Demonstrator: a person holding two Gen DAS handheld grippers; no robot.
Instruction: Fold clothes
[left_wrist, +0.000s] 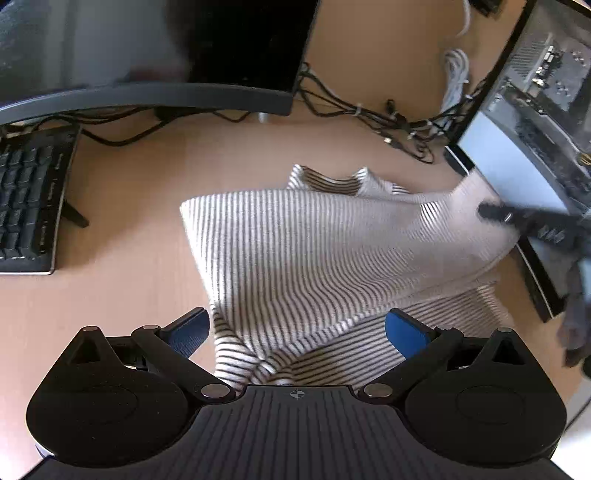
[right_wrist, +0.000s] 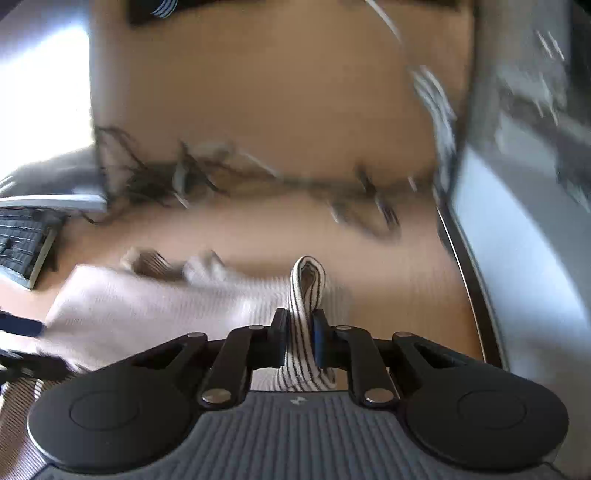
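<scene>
The right claw (right_wrist: 298, 338) is clenched on a bunched edge of the one striped shirt (left_wrist: 314, 251), lifting that side off the table (left_wrist: 140, 206). The left claw (left_wrist: 297, 332) is spread wide, with the shirt's near edge lying between its fingers, ungripped. The raised flap stretches toward the left, so the fold likely goes that way. One keyboard (left_wrist: 27, 206), two claws.

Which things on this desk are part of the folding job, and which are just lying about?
Part of the job:
striped garment
right gripper, shut on a fold of it
left gripper, open over its near end

Just lying about:
keyboard
monitor
cable tangle
computer case
desk itself
</scene>
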